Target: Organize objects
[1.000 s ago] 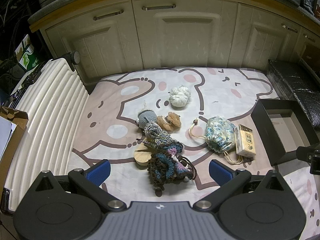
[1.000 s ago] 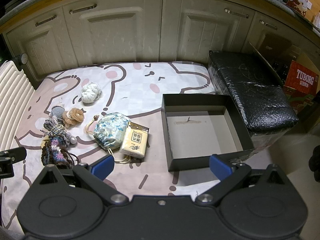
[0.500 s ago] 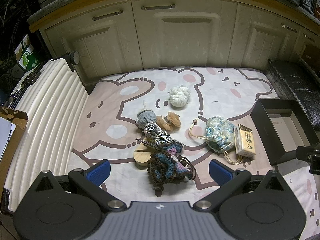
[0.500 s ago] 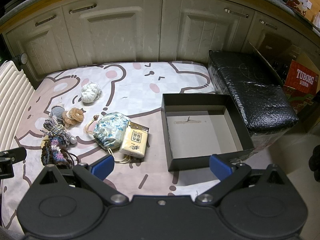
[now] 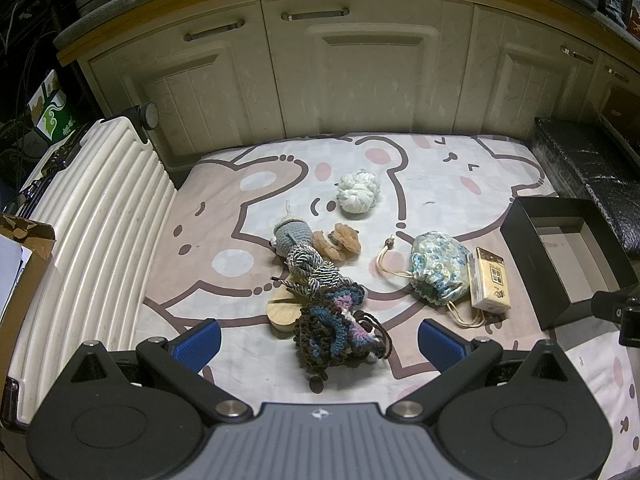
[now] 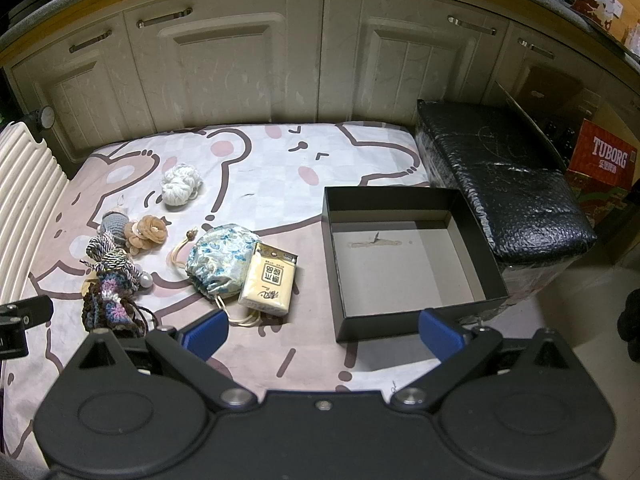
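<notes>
Start of sorting: left tongs (image 5: 318, 338) and right tongs (image 6: 322, 330) spread, empty, above mat (image 6: 260, 168). Trinkets scattered left of empty black box (image 6: 404, 256). Next, probably: pinching tissue pack (image 6: 270, 280), nearest box.

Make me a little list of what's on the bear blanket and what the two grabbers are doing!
blanket: bear blanket under everything
box: black box, nothing in it
white yarn: yarn ball, alone near the cabinets
flower: tan fabric flower, touching the grey crochet doll
pouch: blue floral drawstring pouch, touching the tissue pack
pile: crochet pile, partly on a wooden piece
left gripper: open, holding nothing
right gripper: open, holding nothing
</notes>
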Motion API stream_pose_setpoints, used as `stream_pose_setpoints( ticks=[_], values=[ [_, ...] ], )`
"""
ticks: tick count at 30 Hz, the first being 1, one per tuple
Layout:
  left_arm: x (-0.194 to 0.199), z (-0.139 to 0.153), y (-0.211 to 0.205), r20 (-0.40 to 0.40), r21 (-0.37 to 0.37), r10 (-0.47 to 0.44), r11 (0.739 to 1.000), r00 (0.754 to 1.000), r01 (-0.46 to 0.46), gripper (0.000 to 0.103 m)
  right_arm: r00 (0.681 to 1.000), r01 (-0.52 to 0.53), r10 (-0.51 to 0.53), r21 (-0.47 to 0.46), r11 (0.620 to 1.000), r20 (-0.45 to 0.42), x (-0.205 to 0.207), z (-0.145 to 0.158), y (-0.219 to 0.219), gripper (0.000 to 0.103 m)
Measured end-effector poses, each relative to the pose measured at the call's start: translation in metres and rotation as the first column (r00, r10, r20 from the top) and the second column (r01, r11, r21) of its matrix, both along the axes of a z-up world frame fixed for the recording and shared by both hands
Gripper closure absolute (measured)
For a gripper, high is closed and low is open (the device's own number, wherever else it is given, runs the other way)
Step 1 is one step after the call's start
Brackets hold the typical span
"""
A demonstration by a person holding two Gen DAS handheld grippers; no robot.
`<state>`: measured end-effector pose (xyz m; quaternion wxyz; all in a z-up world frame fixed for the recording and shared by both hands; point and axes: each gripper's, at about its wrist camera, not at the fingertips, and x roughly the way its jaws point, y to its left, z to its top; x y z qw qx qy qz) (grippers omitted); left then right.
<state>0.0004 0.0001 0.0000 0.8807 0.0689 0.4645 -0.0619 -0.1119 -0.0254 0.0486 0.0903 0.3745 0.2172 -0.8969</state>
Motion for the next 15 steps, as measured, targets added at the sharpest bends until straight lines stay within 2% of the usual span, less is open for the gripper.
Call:
stream_pose_setpoints(
  ticks=[10, 15],
  values=[
    [-0.0009, 0.0012, -0.0041, 0.016, -0.006, -0.016, 1.0, 1.0, 0.016, 0.0, 0.999, 0.042, -0.042, -0.005, 0.999, -0.001, -0.0001, -0.0024, 0.0054, 0.0],
    [-0.0068, 0.0095, 0.001, 0.052, -0.028, -0.011, 1.0, 0.999, 0.012, 0.0, 0.997, 0.062, -0.064, -0.041, 0.997, -0.041, 0.0064, 0.0063, 0.0078, 0.0]
  ],
)
